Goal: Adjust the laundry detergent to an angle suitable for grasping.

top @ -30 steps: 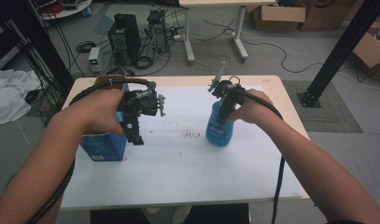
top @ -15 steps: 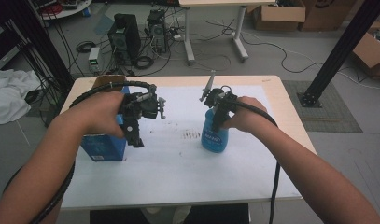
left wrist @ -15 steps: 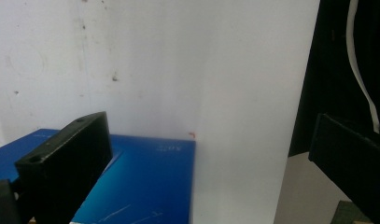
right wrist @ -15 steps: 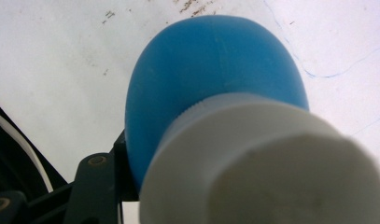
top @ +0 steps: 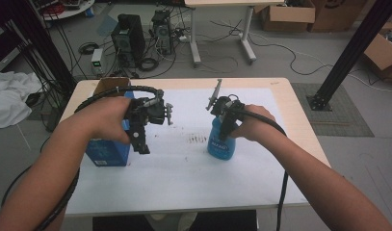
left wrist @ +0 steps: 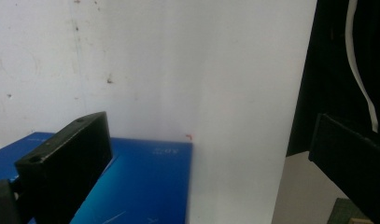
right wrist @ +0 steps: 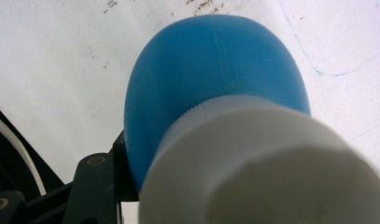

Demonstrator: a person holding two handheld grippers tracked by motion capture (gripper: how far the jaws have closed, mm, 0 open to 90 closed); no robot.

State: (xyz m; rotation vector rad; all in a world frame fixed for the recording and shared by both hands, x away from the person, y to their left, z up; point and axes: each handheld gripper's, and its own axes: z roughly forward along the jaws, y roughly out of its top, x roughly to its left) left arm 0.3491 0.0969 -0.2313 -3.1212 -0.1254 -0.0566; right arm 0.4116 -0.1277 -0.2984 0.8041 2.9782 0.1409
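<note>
At nine o'clock on the white table (top: 184,183), I am hovering my left gripper (top: 142,144) with its jaws spread wide and empty, pointing down just beside the blue box (top: 107,153), whose top is lying under them in the left gripper view (left wrist: 150,182). Toward three o'clock, my right gripper (top: 226,131) is clamping the blue bottle (top: 220,144) standing upright on the table; its white cap (right wrist: 267,172) is looming close in the right gripper view.
</note>
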